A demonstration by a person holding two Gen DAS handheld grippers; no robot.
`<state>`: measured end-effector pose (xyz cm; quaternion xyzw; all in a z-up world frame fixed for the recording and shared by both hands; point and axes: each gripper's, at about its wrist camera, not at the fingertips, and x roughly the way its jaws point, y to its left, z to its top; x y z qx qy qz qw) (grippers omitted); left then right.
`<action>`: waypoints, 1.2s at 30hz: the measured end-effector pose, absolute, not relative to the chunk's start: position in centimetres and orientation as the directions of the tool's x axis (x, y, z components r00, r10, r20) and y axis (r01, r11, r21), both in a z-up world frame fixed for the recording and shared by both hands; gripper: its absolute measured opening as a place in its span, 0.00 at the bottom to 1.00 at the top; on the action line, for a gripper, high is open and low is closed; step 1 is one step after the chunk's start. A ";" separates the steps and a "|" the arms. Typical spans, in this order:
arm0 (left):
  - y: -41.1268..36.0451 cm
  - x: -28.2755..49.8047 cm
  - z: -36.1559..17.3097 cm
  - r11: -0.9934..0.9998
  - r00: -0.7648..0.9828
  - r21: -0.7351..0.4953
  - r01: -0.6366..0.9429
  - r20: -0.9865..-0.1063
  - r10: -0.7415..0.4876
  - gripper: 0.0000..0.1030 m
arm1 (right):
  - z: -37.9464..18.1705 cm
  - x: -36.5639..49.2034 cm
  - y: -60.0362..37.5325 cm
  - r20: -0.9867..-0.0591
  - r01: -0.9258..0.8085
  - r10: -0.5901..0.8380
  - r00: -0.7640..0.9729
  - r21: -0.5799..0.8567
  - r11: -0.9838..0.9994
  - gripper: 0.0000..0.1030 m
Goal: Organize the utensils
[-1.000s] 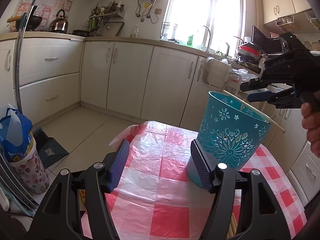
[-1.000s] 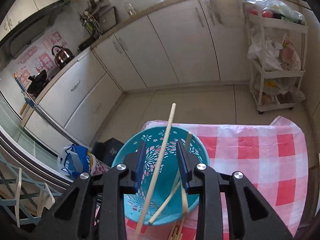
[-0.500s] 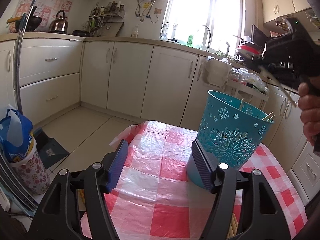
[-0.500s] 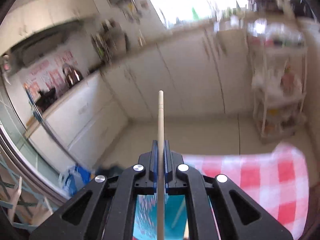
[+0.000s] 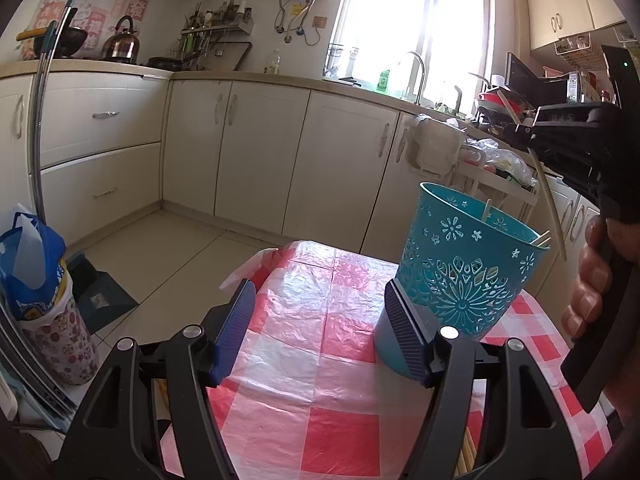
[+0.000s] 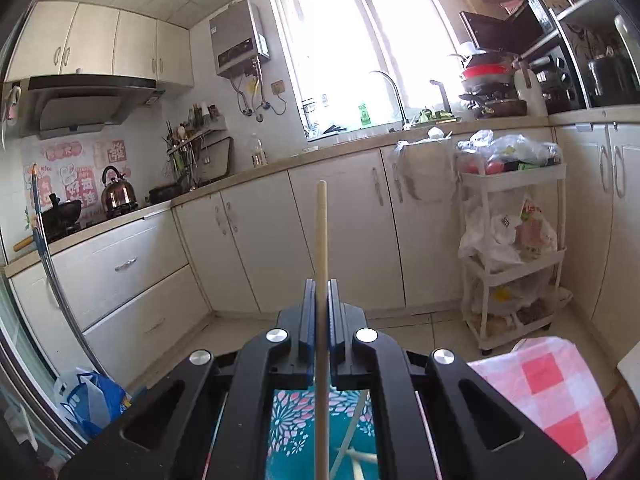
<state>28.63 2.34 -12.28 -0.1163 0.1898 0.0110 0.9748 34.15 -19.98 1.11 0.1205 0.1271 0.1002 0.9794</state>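
Our right gripper point(image 6: 319, 344) pinches one chopstick point(image 6: 321, 264) above the teal basket point(image 5: 464, 276) at two o'clock; others already stand inside. Our left gripper point(image 5: 320, 328) gapes empty; more chopsticks point(image 5: 466, 456) await.

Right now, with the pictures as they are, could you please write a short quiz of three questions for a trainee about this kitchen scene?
1. True or false: the right gripper is shut on a chopstick.
2. Which is the left gripper? A) open with nothing between its fingers B) shut on the basket C) holding a spoon
3. Fill in: the blue basket stands on a red and white ______ tablecloth.

Key: 1 true; 2 A; 3 checked.
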 end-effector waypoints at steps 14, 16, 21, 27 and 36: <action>2.8 28.9 -12.5 0.969 0.922 -0.237 -0.071 -0.385 -0.026 0.62 | -0.4 34.7 -22.3 -0.280 -0.229 0.354 0.892 0.394 0.890 0.06; 2.7 29.0 -12.5 0.969 0.921 -0.237 -0.071 -0.388 -0.027 0.62 | 0.9 34.6 -22.1 -0.247 -0.260 0.376 0.893 0.400 0.879 0.06; 2.8 28.9 -12.5 0.969 0.923 -0.237 -0.068 -0.385 -0.029 0.62 | 4.4 35.4 -20.7 -0.128 -0.224 0.289 0.949 0.372 0.901 0.06; 3.5 29.1 -12.7 0.960 0.920 -0.269 -0.073 -0.390 -0.039 0.62 | 2.4 36.2 -18.8 -0.243 -0.204 0.292 0.925 0.329 0.922 0.08; 3.0 28.4 -12.3 0.971 0.923 -0.224 -0.078 -0.384 -0.015 0.62 | 1.3 33.6 -21.2 -0.330 -0.162 0.267 0.905 0.314 0.936 0.42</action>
